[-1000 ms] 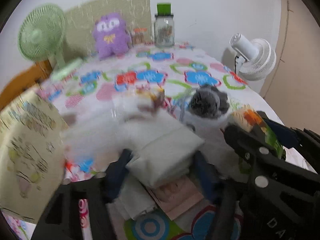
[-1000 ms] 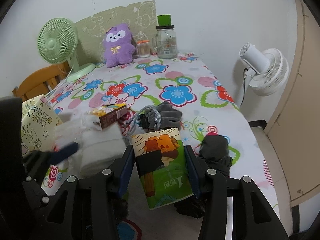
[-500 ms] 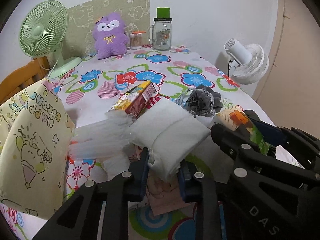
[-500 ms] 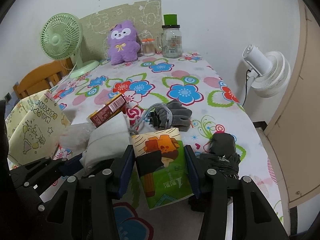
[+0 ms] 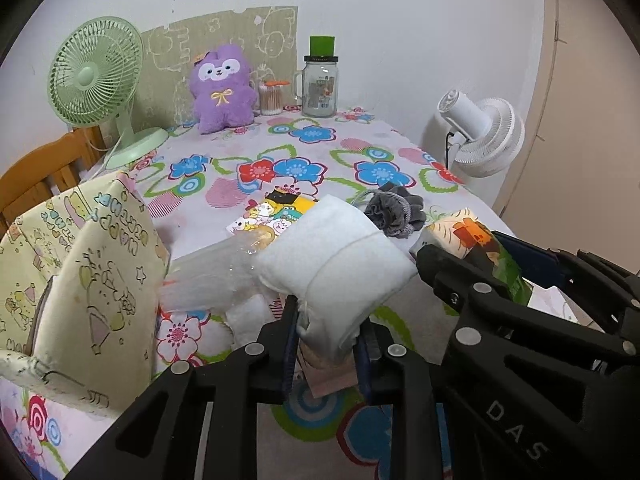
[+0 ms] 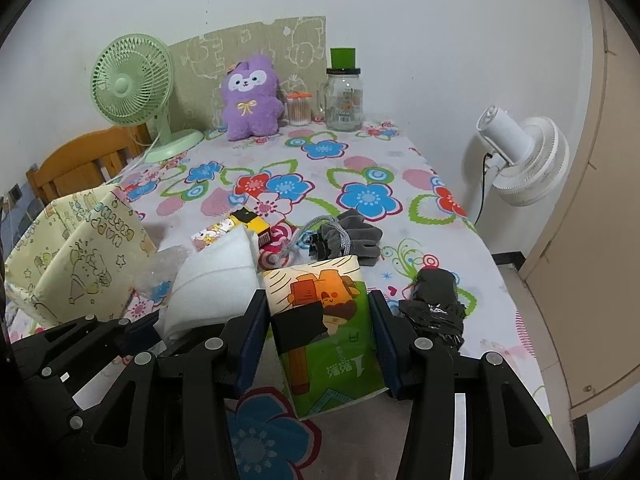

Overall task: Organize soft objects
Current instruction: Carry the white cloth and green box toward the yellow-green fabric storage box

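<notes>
The left gripper (image 5: 326, 326) is clenching a white pad (image 5: 332, 268), the right gripper (image 6: 318, 334) a tissue pack (image 6: 328, 332), above the bench's (image 6: 400, 168) near edge.

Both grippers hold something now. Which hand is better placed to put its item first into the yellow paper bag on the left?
Left, probably. The left gripper holds the white cloth right beside the yellow paper bag. The right gripper, holding the tissue pack, would have to cross over it.

Left claw (image 5: 328, 344) and right claw (image 6: 320, 344) each clamped, side by side.
</notes>
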A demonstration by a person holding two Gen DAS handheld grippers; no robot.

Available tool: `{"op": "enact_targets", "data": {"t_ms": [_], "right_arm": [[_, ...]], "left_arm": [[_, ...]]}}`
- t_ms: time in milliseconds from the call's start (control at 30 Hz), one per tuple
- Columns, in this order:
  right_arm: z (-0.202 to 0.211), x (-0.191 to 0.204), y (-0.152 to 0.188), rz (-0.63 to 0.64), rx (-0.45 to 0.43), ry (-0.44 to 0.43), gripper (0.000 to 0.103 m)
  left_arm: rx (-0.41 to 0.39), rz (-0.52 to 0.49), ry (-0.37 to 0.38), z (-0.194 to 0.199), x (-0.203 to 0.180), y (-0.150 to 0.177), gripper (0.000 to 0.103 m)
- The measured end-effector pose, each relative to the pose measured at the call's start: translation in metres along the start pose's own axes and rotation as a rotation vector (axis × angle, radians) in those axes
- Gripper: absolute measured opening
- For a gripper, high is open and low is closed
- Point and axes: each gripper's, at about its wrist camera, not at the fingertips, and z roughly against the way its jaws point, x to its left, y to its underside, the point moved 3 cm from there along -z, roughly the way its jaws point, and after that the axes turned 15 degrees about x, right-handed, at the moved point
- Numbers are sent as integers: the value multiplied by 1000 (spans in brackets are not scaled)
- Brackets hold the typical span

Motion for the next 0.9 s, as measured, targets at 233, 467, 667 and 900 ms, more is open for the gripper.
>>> {"op": "enact_targets", "data": {"t_ms": [233,467,667,900], "right_arm": [[14,2,6,-7,-15,6,53],[30,3,12,-14,-37,12,53],[44,6,16,-18,-51,16,53],[59,10,18,-24,-73,12,53]], "left_arm": [[-24,-20,2,15,-4,7,23],[-25,-34,20,28,-7,12,23],[-50,-40,13,41,-9,16,23],[-77,-47,-1,58,-8,19,23]]}}
